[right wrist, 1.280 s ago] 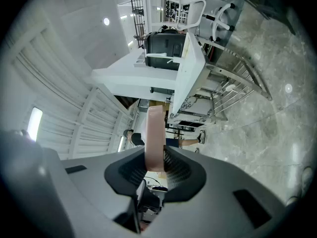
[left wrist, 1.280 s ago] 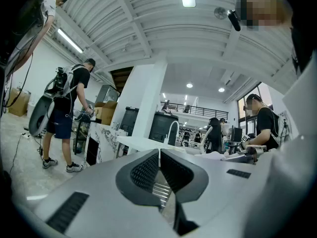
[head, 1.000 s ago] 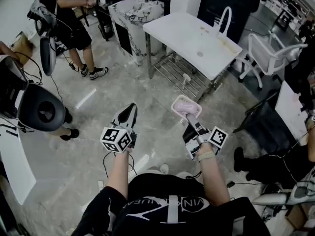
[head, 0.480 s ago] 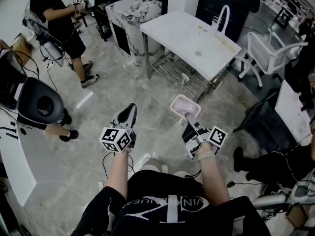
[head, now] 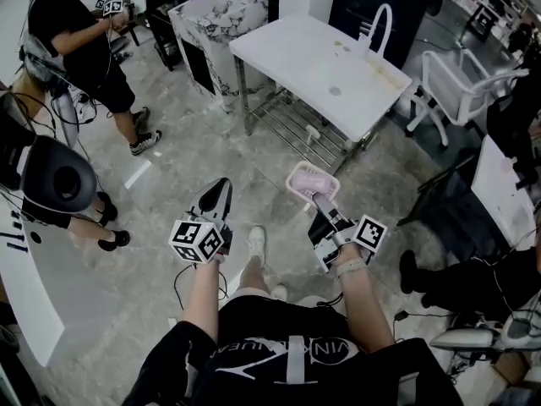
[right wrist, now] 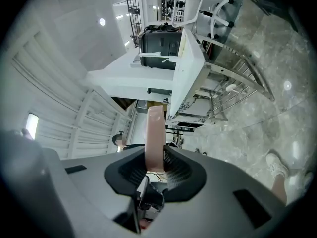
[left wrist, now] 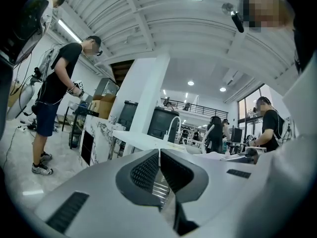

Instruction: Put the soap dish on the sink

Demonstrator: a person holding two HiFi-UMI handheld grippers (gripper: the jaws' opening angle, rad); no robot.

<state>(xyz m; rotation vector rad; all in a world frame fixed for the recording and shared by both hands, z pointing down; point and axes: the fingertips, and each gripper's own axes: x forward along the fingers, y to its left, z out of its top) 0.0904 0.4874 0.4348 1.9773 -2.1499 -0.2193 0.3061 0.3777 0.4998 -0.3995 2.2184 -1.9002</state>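
In the head view my right gripper (head: 319,200) is shut on the near rim of a pink soap dish (head: 311,182) and holds it out over the floor. The right gripper view shows the dish (right wrist: 155,130) edge-on, pinched between the pads (right wrist: 176,168). Beyond it stands the white sink counter (head: 296,53) with a drain and a white curved faucet (head: 378,22). My left gripper (head: 221,188) hangs beside the right one, shut and empty; its jaws (left wrist: 159,158) meet, and the counter (left wrist: 132,139) lies behind them.
A wire rack (head: 304,129) sits under the counter. A marble-patterned cabinet (head: 207,15) stands behind it, and a white chair (head: 461,83) to its right. People stand at the left (head: 76,49). My own shoe (head: 257,245) shows on the tiled floor.
Both grippers, with the dish, have moved forward toward the sink counter, which lies a little lower in the head view. My shoe has stepped into view between the grippers.
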